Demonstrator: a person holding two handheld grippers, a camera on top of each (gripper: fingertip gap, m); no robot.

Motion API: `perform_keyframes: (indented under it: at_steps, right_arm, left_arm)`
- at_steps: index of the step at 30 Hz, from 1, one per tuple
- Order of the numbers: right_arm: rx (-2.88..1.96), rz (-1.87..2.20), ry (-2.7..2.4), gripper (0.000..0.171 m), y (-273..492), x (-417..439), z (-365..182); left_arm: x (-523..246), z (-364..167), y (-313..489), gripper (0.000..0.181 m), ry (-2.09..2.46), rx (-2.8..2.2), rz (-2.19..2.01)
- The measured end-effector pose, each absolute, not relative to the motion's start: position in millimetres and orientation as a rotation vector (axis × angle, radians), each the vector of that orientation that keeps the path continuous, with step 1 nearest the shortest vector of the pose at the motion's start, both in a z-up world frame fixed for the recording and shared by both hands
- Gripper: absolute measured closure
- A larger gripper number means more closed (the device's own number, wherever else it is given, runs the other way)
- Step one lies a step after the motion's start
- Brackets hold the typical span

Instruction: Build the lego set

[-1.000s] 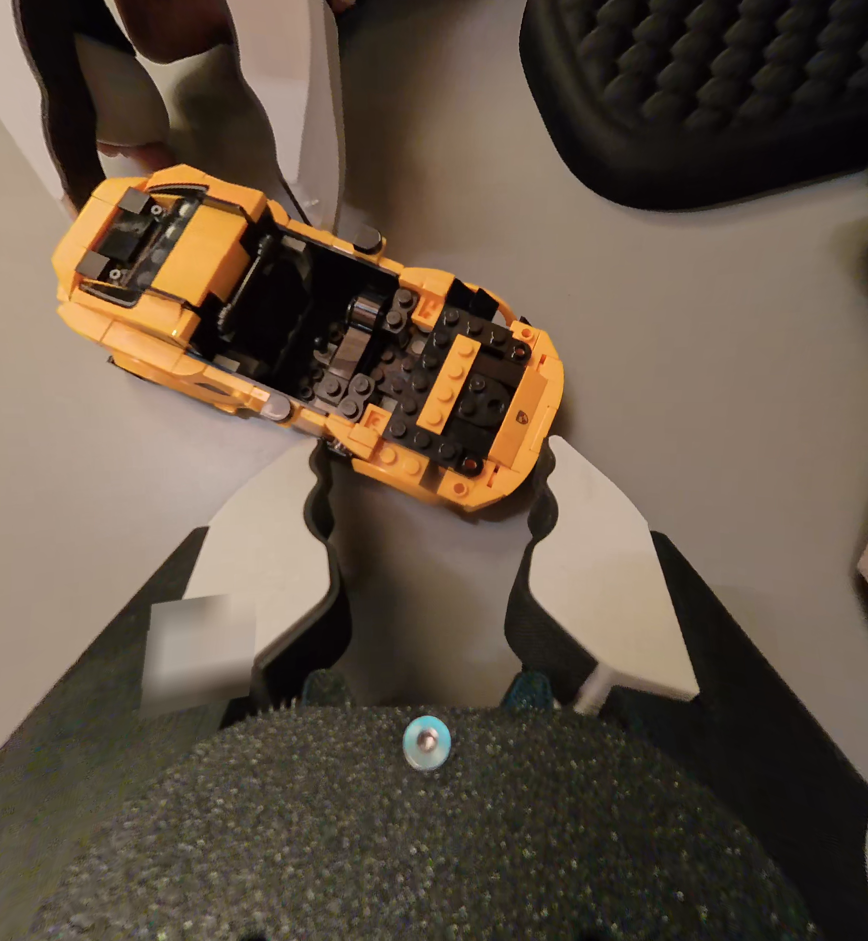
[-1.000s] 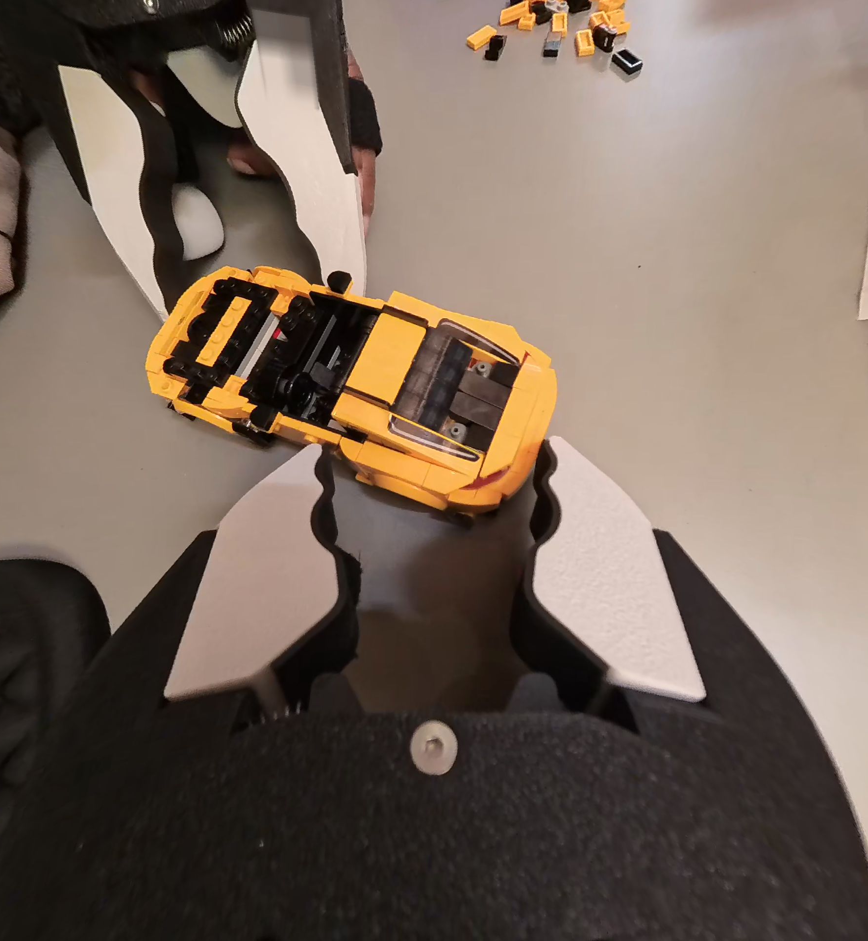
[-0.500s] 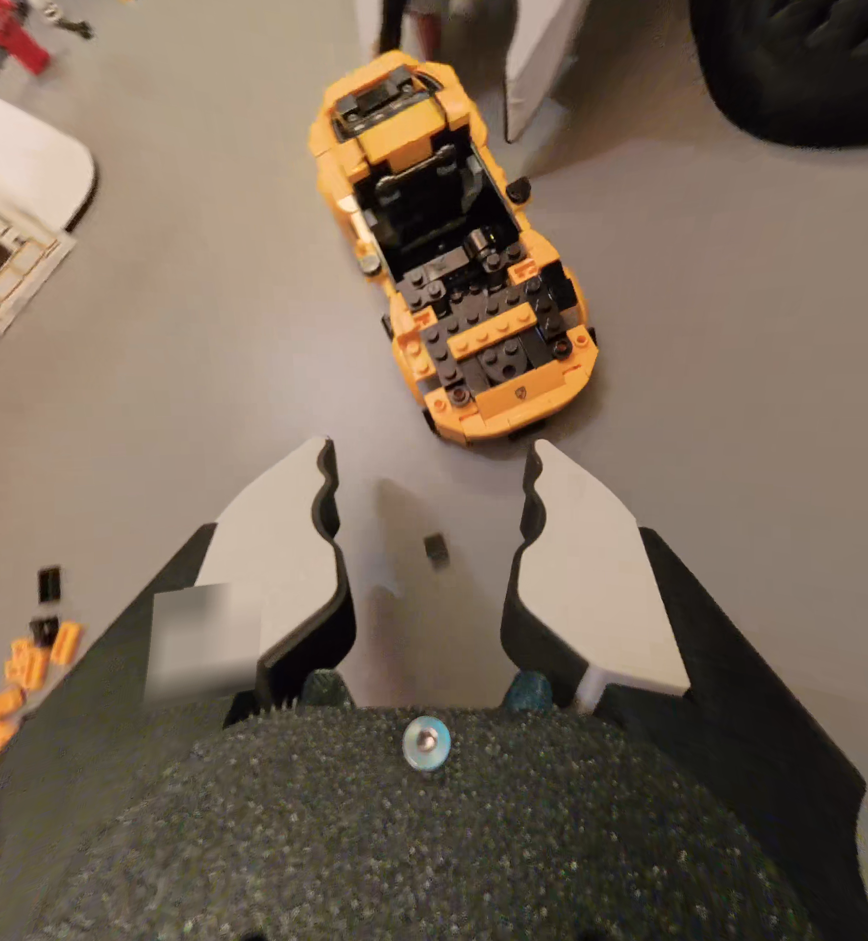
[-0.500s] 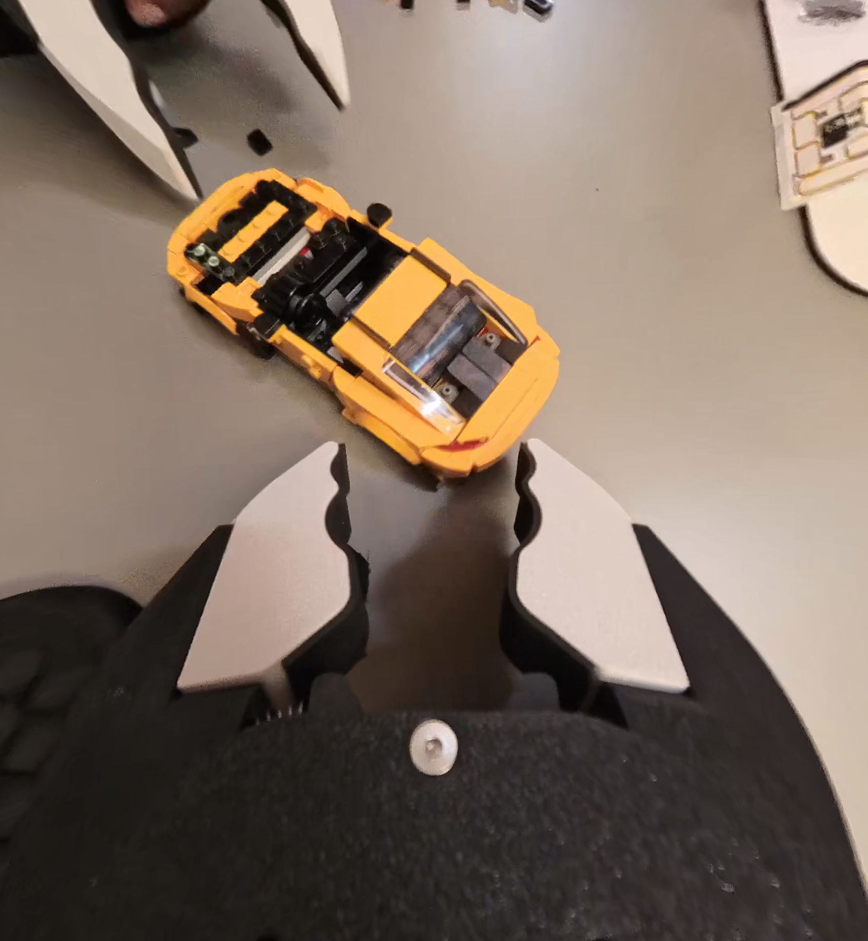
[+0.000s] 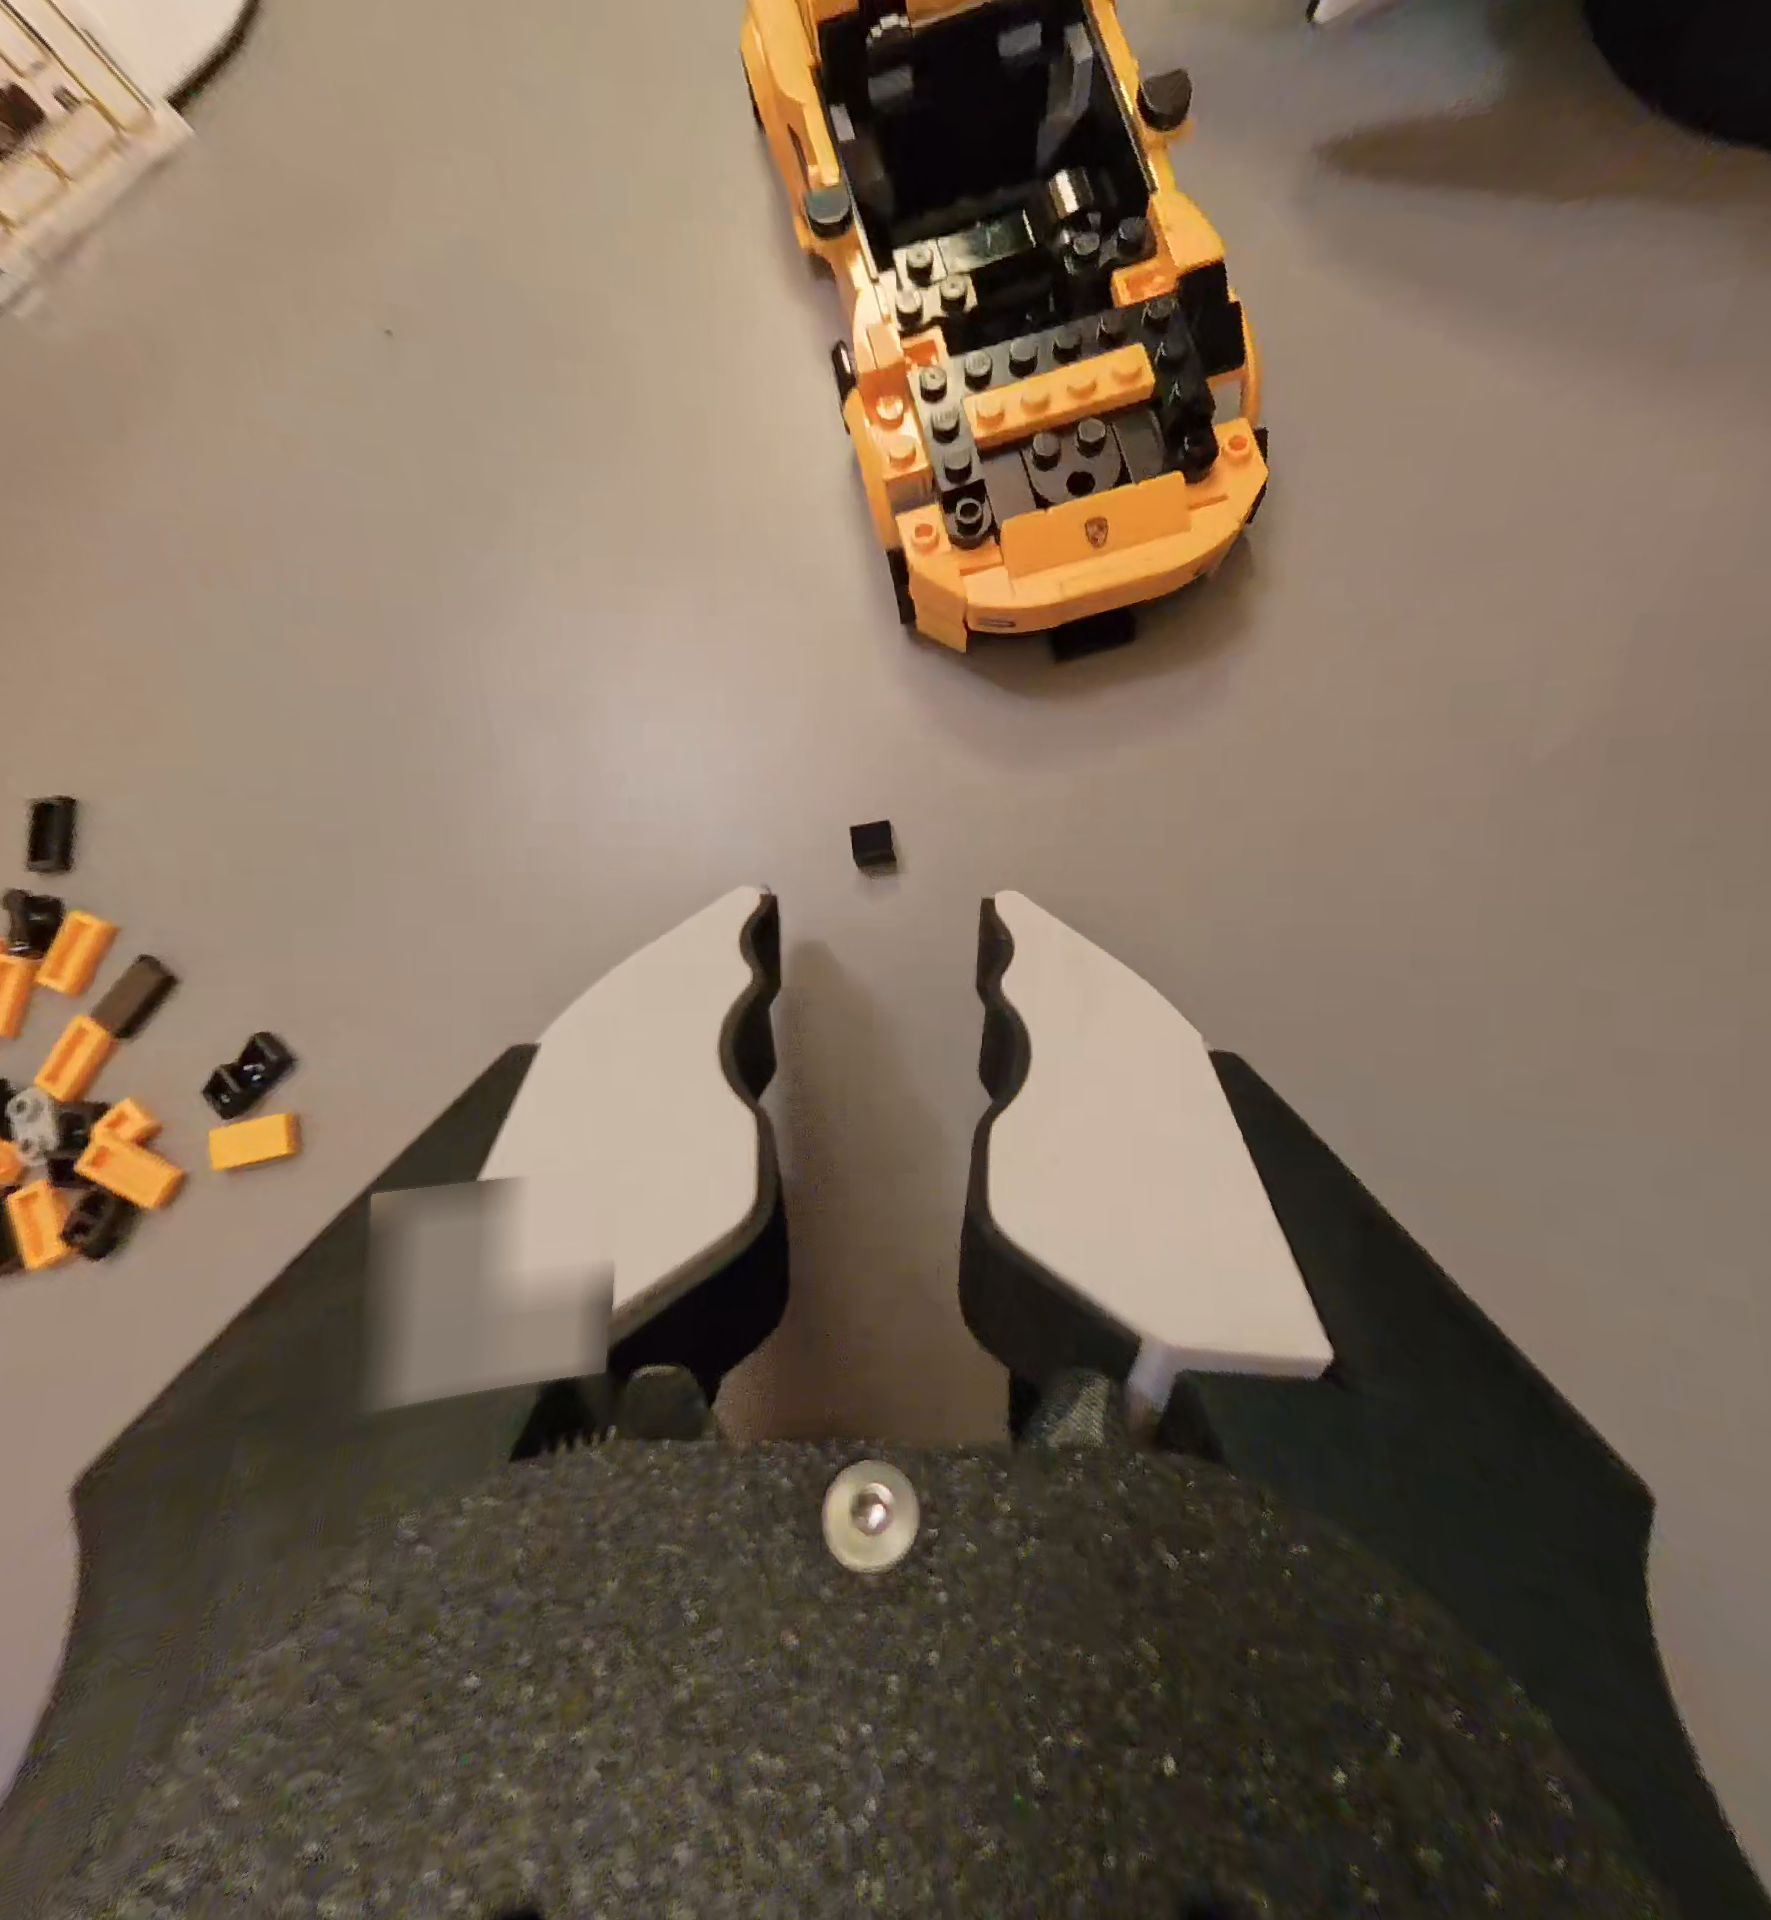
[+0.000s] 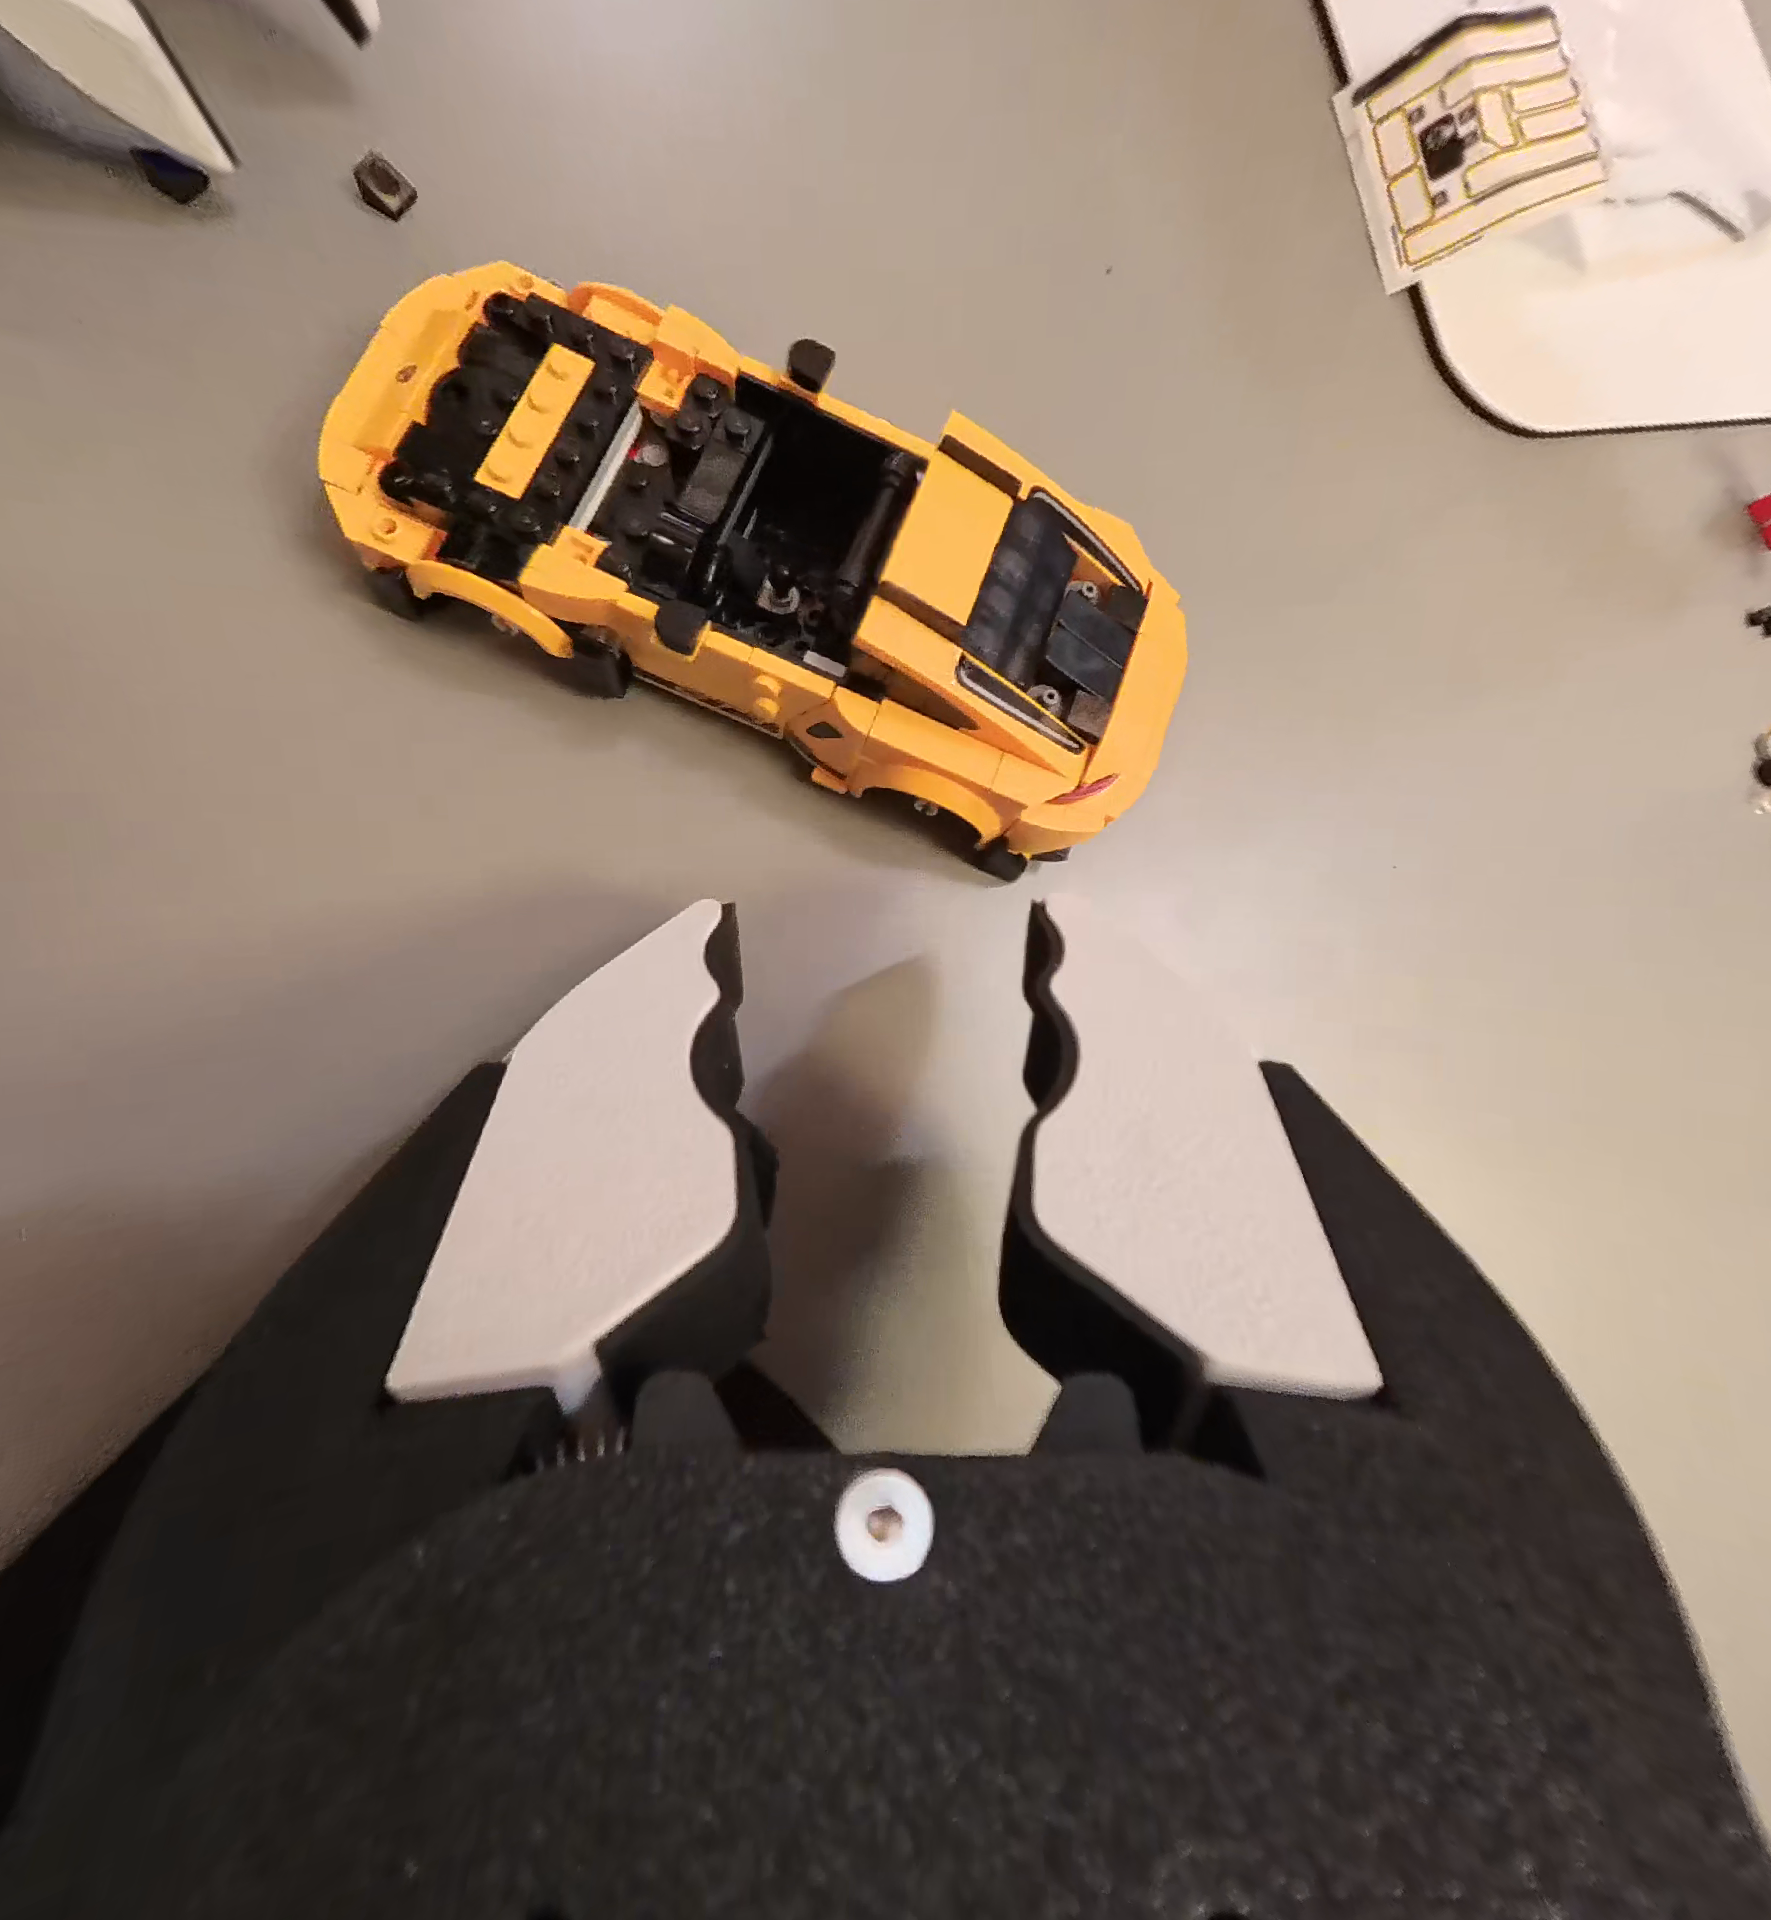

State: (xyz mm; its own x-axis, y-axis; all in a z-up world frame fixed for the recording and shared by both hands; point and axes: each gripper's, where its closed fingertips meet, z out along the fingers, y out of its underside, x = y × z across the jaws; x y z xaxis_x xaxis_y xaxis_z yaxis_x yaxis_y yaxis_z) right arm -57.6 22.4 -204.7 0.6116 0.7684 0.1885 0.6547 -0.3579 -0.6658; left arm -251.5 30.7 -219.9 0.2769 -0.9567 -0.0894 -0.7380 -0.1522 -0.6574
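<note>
On the counter (image 5: 445, 623): the orange car (image 5: 1037, 343) is sitting alone, untouched.
Left tongs (image 5: 876, 909): spread, empty, hovering just short of a small black piece (image 5: 872, 842).
Right tongs (image 6: 881, 914): spread, empty, near the car's tail.
Risk: the tiny piece is likely skidding away under an off-centre pinch.

Cropped, blurred and undersized details

The left wrist view's top edge cuts off the orange lego car's (image 5: 1016, 312) rear, and its left edge clips the loose brick pile (image 5: 29, 1101); the small black piece (image 5: 872, 841) is too tiny to identify; the sticker sheet (image 6: 1483, 135) is blurred.
</note>
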Motion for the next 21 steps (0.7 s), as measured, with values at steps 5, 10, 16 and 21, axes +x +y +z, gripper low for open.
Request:
perform_keyframes:
  at_steps: [5, 10, 16, 21]
  right_arm:
    - [-2.072, 0.223, -1.037, 0.126, 18, -61, -201]
    - [-2.055, 0.216, -0.975, 0.132, 20, -56, -198]
    - [-2.048, 0.235, -0.966, 0.136, 20, -56, -198]
    - [-2.041, 0.251, -0.974, 0.137, 19, -57, -198]
  left_arm:
    - [-246, -217, 34, 0.163, 1.578, -1.929, -0.522]
    - [-248, -219, 36, 0.165, 1.688, -2.013, -0.594]
    - [-240, -227, 31, 0.165, 1.709, -2.091, -0.656]
    - [-245, -228, 42, 0.168, 1.740, -2.087, -0.603]
